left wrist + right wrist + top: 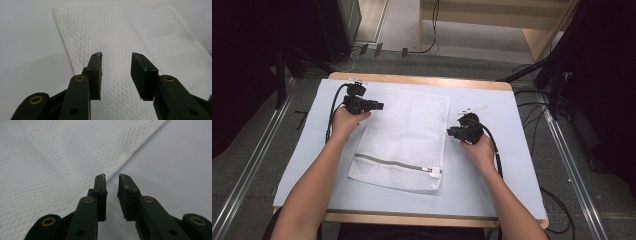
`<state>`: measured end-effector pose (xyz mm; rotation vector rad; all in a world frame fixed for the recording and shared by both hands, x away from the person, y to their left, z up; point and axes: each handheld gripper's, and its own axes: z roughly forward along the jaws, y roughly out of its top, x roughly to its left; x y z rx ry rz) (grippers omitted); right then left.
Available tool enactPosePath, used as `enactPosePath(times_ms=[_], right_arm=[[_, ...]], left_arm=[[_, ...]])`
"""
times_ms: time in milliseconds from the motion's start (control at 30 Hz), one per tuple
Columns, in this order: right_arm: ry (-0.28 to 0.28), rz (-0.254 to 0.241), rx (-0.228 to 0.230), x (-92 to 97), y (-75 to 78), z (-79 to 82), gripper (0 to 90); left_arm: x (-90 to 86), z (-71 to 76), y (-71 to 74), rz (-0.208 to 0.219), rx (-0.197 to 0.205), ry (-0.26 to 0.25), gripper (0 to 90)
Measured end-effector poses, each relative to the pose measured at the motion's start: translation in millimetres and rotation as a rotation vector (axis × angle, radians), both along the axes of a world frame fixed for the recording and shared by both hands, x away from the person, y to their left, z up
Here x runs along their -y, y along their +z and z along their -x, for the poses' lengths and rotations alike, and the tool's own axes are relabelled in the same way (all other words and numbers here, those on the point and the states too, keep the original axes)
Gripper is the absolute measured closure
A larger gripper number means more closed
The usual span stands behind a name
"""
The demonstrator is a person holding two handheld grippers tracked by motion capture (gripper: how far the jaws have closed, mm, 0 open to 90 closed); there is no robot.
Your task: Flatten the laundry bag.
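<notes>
A white mesh laundry bag (404,135) lies flat in the middle of the table, its grey zipper (394,164) running along the near end. My left gripper (379,105) hovers at the bag's far left corner, held in a hand. In the left gripper view the bag's mesh (120,30) lies below my left gripper (116,56), whose jaws stand apart with nothing between them. My right gripper (451,132) sits at the bag's right edge. In the right gripper view my right gripper (112,177) shows a narrow empty gap, over the edge of the bag (62,152).
A pale grey mat (492,175) covers the wooden table. A small white clip-like piece (475,109) lies behind the right hand, and another (357,81) lies near the far left edge. Black cables (498,155) trail from both grippers.
</notes>
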<state>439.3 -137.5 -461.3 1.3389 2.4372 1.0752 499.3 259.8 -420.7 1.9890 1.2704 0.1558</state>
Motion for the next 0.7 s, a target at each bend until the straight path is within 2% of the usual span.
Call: enactPosePath(times_ms=[233, 333, 467, 500, 600, 667, 700], right_arm=[[0.003, -0.021, -0.014, -2.9, 0.2, 7.2, 73.6], [0.013, -0.012, -0.004, -9.4, -2.1, 13.6, 68.7], [0.017, -0.011, -0.020, -20.2, -7.4, 17.6, 64.5], [0.010, -0.014, -0.006, -23.7, -7.9, 18.8, 64.6], [0.003, 0.010, 0.019, -30.8, -8.7, 21.4, 70.3], [-0.002, 0.053, 0.062, -33.2, -9.5, 23.0, 79.0], [0.002, 0.054, 0.064, -32.7, -9.7, 22.5, 81.7]], left_arm=[[-7.8, 8.6, -4.3, 0.013, -0.014, -0.002, 62.4], [-13.6, 17.9, -4.8, 0.015, -0.011, -0.001, 62.4], [-20.9, 29.5, -7.0, 0.018, -0.016, 0.001, 61.7], [-22.8, 31.6, -7.1, 0.018, -0.022, 0.000, 61.6], [-27.0, 38.9, -7.8, 0.036, -0.017, 0.006, 60.5], [-29.6, 43.3, -8.3, 0.050, -0.017, 0.010, 60.5], [-30.7, 45.3, -8.6, 0.049, -0.017, 0.008, 60.5]])
